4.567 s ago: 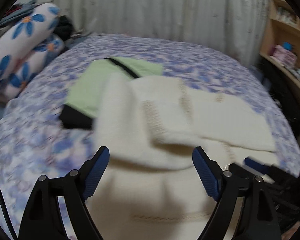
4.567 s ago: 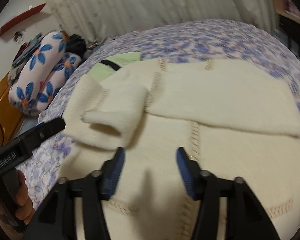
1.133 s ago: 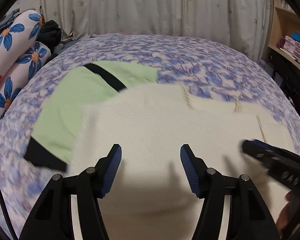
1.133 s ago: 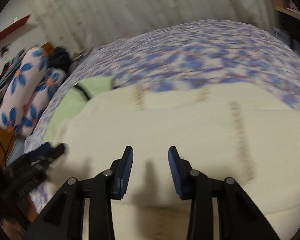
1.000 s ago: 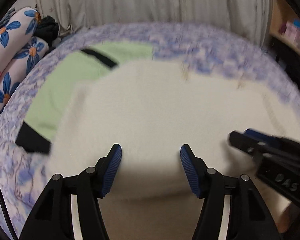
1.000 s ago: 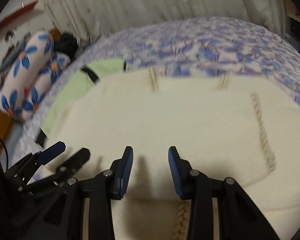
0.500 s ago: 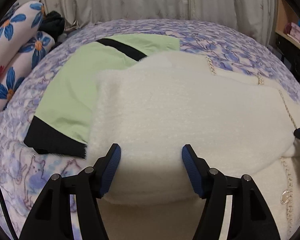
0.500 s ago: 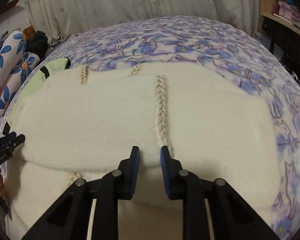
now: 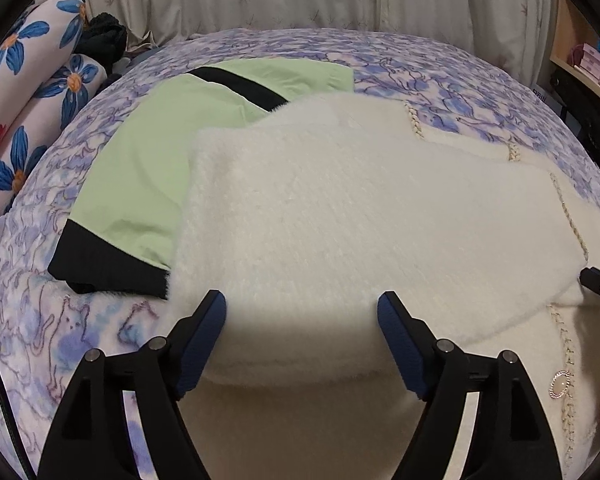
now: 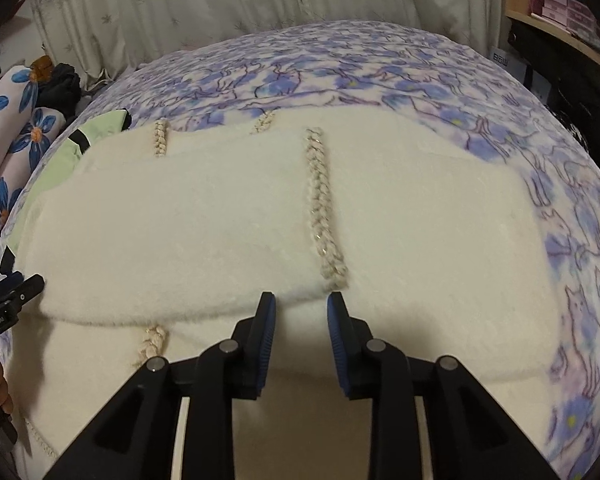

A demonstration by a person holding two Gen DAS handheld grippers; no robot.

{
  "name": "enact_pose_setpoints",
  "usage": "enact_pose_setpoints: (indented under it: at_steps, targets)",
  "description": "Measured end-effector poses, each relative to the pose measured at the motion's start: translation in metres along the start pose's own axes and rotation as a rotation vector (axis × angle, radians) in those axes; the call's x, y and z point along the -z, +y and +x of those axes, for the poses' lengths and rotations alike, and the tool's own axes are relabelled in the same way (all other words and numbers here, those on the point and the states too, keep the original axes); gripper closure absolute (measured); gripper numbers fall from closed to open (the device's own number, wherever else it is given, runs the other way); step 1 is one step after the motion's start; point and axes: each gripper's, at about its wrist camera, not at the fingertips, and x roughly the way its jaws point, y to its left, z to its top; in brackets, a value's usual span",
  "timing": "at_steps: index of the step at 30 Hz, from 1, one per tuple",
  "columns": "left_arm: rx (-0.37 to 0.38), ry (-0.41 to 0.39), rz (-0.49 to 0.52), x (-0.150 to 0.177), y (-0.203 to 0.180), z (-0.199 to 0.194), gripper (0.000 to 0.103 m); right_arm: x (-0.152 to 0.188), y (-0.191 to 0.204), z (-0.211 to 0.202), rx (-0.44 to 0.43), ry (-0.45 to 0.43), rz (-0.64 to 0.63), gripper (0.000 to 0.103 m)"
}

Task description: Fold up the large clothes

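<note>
Button (image 9: 559, 385) on sweater (image 9: 340, 208): left view only; braid (image 10: 322, 204) full-length: right view.

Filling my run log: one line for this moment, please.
stage: fold laid | white sweater: doubled on bed | left gripper: opening, empty | right gripper: opening, empty

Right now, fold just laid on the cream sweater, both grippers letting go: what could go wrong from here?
1. The cream sweater overlaps the green shirt; dragging or regripping it could pull the shirt along.
2. The right gripper, jaws opening, sits at the folded edge beside the braided trim; a pad could snag the braid on withdrawal.
3. The left gripper, jaws opening, straddles the thick folded edge, which may spring back.
</note>
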Motion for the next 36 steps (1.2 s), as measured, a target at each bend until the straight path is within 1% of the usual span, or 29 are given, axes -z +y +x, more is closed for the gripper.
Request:
enact_pose_setpoints:
  at_steps: [8, 11, 19, 26, 28, 30, 32, 35, 36]
  targets:
    - [0.016, 0.022, -0.026, 0.007, 0.004, -0.019, 0.025, 0.009, -0.003, -0.024, -0.023, -0.008, 0.033, 0.076]
    - [0.028, 0.016, -0.039, 0.013, 0.007, -0.032, 0.025, 0.014, -0.004, -0.037, -0.031, -0.016, 0.042, 0.076]
    - [0.018, -0.005, -0.032, 0.033, 0.012, -0.077, 0.025, 0.03, -0.005, -0.083, -0.047, -0.046, 0.067, 0.076]
    - [0.007, -0.036, -0.022, 0.058, 0.023, -0.131, 0.025, 0.053, -0.009, -0.132, -0.066, -0.086, 0.09, 0.076]
    - [0.004, -0.046, -0.021, 0.067, 0.028, -0.146, 0.025, 0.063, -0.009, -0.146, -0.067, -0.101, 0.094, 0.07]
    - [0.0, -0.056, -0.025, 0.077, 0.034, -0.16, 0.025, 0.076, -0.009, -0.162, -0.066, -0.123, 0.097, 0.059]
    - [0.0, -0.067, -0.034, 0.09, 0.041, -0.175, 0.024, 0.086, -0.009, -0.174, -0.063, -0.138, 0.095, 0.057]
    - [-0.009, -0.082, -0.045, 0.111, 0.05, -0.196, 0.017, 0.102, -0.011, -0.191, -0.064, -0.15, 0.098, 0.057]
    - [-0.012, -0.087, -0.047, 0.118, 0.053, -0.201, 0.016, 0.108, -0.012, -0.197, -0.064, -0.154, 0.099, 0.057]
